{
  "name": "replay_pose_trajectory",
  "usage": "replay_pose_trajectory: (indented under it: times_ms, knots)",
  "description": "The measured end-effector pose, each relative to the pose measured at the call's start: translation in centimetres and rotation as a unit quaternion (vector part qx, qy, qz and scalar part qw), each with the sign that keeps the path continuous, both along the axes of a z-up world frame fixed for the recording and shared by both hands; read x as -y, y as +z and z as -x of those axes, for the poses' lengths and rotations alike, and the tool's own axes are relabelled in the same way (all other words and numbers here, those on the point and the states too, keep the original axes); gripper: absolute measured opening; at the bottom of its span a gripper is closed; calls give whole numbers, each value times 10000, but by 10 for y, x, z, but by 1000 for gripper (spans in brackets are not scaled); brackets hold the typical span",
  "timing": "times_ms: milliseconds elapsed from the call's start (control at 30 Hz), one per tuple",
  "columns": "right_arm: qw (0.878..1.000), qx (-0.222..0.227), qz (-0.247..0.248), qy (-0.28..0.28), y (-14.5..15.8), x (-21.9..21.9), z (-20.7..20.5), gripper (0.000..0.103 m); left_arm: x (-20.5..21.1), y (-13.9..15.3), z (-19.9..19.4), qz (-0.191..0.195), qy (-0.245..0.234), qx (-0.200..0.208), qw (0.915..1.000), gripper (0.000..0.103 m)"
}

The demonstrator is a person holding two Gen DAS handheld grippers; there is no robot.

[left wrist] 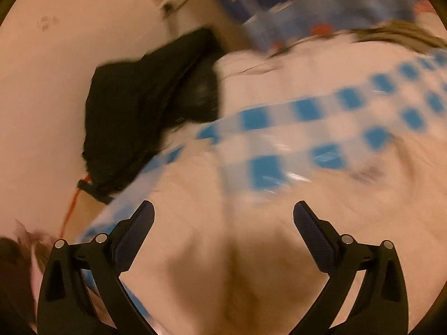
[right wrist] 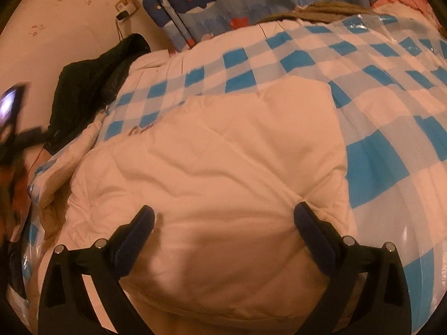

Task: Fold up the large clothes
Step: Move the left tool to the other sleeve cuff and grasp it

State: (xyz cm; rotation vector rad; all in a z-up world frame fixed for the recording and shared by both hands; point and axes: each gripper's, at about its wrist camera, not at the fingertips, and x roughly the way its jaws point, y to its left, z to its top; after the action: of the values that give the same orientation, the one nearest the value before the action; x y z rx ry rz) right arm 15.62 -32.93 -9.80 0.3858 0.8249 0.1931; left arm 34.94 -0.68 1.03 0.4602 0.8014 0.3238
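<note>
Checked plastic cover [right wrist: 385, 128], white quilted garment [right wrist: 218, 167], black clothing [right wrist: 83, 83] beside, whale curtain [right wrist: 223, 0] behind.

Left wrist view motion-blurred; dark object [right wrist: 11, 117] at right view's left edge unidentifiable, cut off.

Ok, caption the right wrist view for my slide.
Open right gripper above a white padded garment on a blue-checked plastic sheet.
</note>
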Motion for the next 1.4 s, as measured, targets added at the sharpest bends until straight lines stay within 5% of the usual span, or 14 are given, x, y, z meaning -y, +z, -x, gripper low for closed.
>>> replay_pose_trajectory:
  times_ms: [200, 300, 467, 767, 967, 1233, 1400]
  knots:
    - [9998, 166, -65, 1, 1, 0, 5, 96, -56, -7, -82, 608, 742, -452, 9944, 96]
    - [9997, 200, -108, 10, 1, 0, 7, 96, -70, -26, -93, 602, 984, -534, 9919, 96]
    - [9997, 205, -102, 4, 1, -1, 7, 96, -96, -50, -100, 1470, 1087, -640, 9811, 96]
    - [9998, 195, -80, 0, 1, -2, 7, 96, -125, -84, -103, 1187, 1425, -974, 9778, 96]
    - [9998, 191, -66, -2, 1, -2, 7, 96, -134, -68, -93, 1699, 1300, -925, 9725, 14]
    - [9998, 192, -52, -5, 1, -3, 7, 96, -137, -38, -71, 2321, 994, -611, 9657, 5]
    - [9998, 191, -54, -6, 1, -3, 7, 96, -131, 5, -21, 2682, 352, 28, 9627, 5]
